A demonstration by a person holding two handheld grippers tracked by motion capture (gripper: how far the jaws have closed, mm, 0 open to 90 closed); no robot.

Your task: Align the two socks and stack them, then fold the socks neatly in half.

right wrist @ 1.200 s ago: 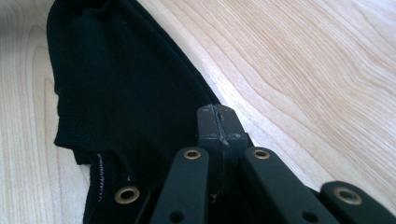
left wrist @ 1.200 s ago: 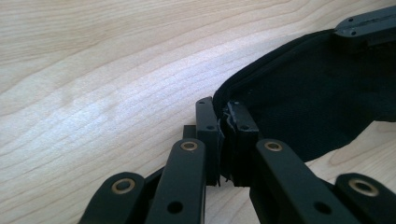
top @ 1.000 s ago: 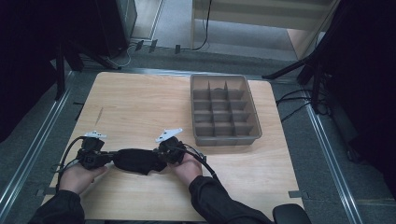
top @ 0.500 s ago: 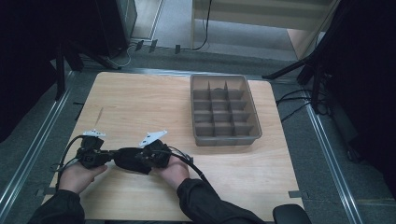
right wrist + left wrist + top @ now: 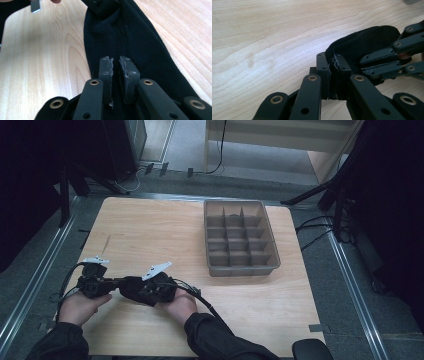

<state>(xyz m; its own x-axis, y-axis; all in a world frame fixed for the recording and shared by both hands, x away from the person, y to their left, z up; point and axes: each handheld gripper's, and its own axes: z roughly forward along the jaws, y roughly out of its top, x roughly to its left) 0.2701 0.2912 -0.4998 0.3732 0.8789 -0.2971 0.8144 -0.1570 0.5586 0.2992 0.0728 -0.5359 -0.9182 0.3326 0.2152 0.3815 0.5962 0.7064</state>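
The right gripper (image 5: 131, 288), on the near-left of the table (image 5: 165, 235) and well clear of the divided tray (image 5: 241, 236), has just been easing its jaws apart. In the right gripper view its pads (image 5: 106, 67) stand a narrow gap apart over the black sock (image 5: 125, 37), with a fold of cloth between them but no longer firmly squeezed. Compared with a second ago, this hand has slid along the sock toward the left gripper (image 5: 332, 75), so the sock (image 5: 137, 290) is now bunched short between the two (earlier it lay stretched out).

The left gripper (image 5: 111, 283) is clamped tight on the sock's edge (image 5: 362, 42), farther from the tray than its partner.

My reading: the sock is being folded end to end, and the right side is letting go to finish that fold.
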